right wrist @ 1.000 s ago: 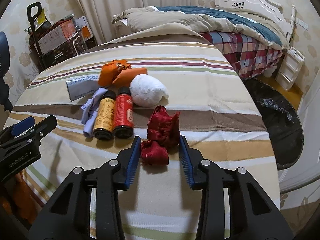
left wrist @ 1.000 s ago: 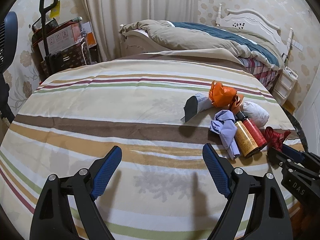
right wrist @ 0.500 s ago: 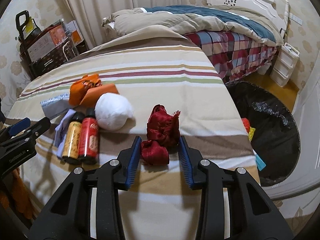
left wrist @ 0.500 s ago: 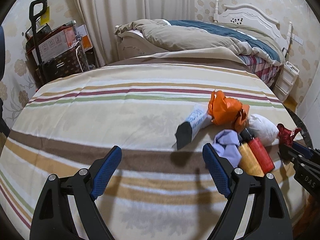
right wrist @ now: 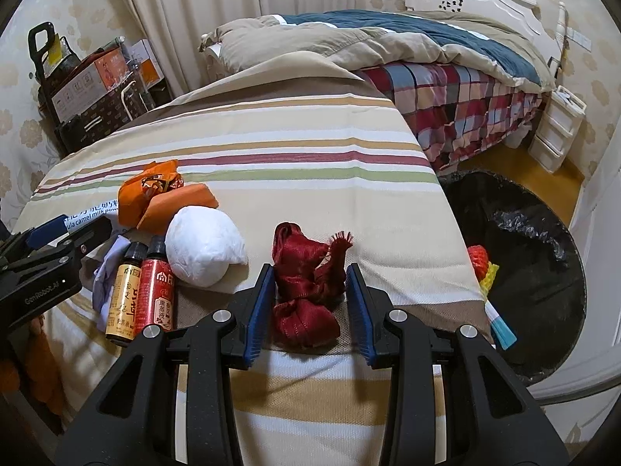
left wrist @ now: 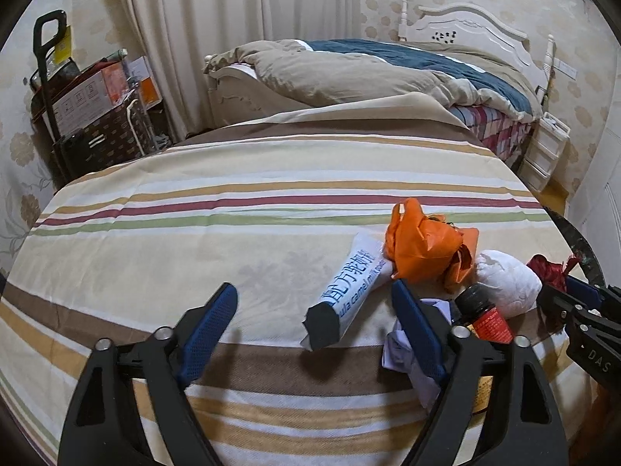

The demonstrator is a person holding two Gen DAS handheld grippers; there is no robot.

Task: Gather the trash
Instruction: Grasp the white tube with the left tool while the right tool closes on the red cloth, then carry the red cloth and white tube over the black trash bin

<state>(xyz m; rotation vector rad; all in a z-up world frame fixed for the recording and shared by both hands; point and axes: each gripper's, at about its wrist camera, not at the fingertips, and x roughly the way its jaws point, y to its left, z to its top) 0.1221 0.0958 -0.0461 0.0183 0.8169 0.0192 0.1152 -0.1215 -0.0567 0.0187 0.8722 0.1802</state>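
Right hand-held gripper point(right wrist: 308, 308) pinches the red mesh wad point(right wrist: 306, 291) w/ both pads, raised a bit over the striped worktop point(right wrist: 271, 147), prob. to carry it right to the black-lined bin point(right wrist: 543, 272) just beside the edge. Wad is crumpled, shiny, frayed at top. Left hand-held gripper point(left wrist: 314, 330) hangs spread wide, holding nothing, near the milk-powder pouch point(left wrist: 345, 287), likely next pick.

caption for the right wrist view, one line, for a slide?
Right gripper shut on red ribbon bundle over striped tabletop, black-lined trash bin to its right.
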